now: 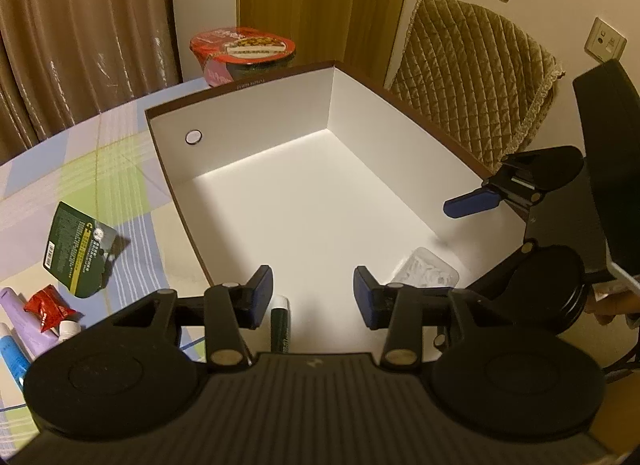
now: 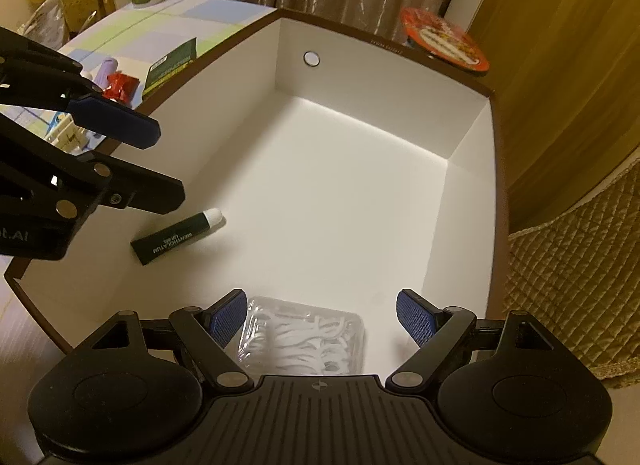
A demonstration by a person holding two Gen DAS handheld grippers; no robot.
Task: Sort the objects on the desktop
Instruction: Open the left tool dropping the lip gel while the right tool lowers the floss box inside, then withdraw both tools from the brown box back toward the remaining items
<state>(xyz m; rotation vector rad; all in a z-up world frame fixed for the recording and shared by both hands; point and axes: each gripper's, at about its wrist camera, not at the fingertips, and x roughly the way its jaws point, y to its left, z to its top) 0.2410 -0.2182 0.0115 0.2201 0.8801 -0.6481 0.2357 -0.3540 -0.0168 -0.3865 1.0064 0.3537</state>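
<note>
Left gripper (image 1: 313, 297) hangs over the near end of the white cardboard box with brown rim (image 1: 240, 86), its blue-padded jaws parted with nothing pressed between them. Directly below and slightly left of the gap lies the dark green lip-balm tube with white cap (image 1: 280, 321); it rests flat on the box floor, free of both pads. From the right wrist view the same tube (image 2: 178, 236) lies cap toward the far wall, beneath the left gripper's (image 2: 160, 163) black linkage.

Right gripper (image 2: 321, 319) stands wide over the near right corner of the box (image 2: 496, 193), pads well apart. Between and under its fingers sits the clear plastic case of white floss picks (image 2: 306, 339), on the box floor; neither pad touches it. In the left wrist view that case (image 1: 426, 273) lies just right of the left gripper, below the right gripper (image 1: 492, 225).

Outside the box, left of the left gripper on the pastel checked tablecloth (image 1: 100, 169): a dark green printed sachet (image 1: 78, 251), a small red wrapped packet (image 1: 48, 307), a lilac tube (image 1: 28, 323) and a blue tube (image 1: 12, 353), grouped near each other. Beyond the far box wall stands a red instant-noodle bowl (image 1: 244, 51). To the far right, a quilted tan chair cover (image 1: 472, 81).
</note>
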